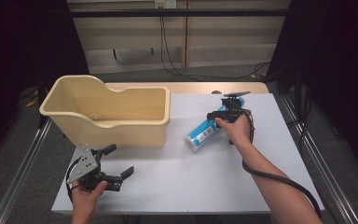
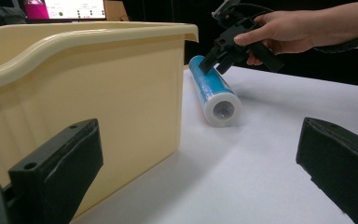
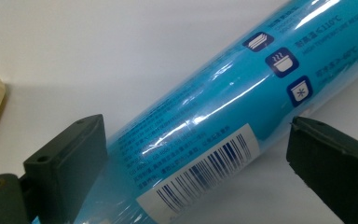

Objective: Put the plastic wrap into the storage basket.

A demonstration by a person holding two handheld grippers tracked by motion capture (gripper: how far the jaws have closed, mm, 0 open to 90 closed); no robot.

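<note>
So the roll (image 1: 204,133) is lying on its side on the white table (image 1: 177,177), just right of the tub (image 1: 116,126) and not touching it afaict. It's blue w/ a barcode label and a shiny plastic wrap, white core end facing the near side.

Right gripper (image 1: 216,115) is down over the far half of the roll, jaws straddling it. In the right gripper view the left pad looks right up against the wrap, while the right pad has a sliver of table showing between it and the roll. So not clamped yet imo, jaws apart around the thing rather than squeezing it. Left gripper (image 1: 121,171) sits near the front edge, jaws wide, nothing between them, well away from the roll.

Handling guess: prob light, a film or bag roll on a cardboard core, so fairly stiff across the width and won't crush easy. Problem is the wrap, glossy = slippery, and it's round, so it'll want to roll off or spin in the pads if grabbed off-centre. I'd pinch square across the diameter, closer to mid-length than where it is now, so it doesn't droop at one end when lifted. The label patch is prob grippier than bare film, fwiw.
</note>
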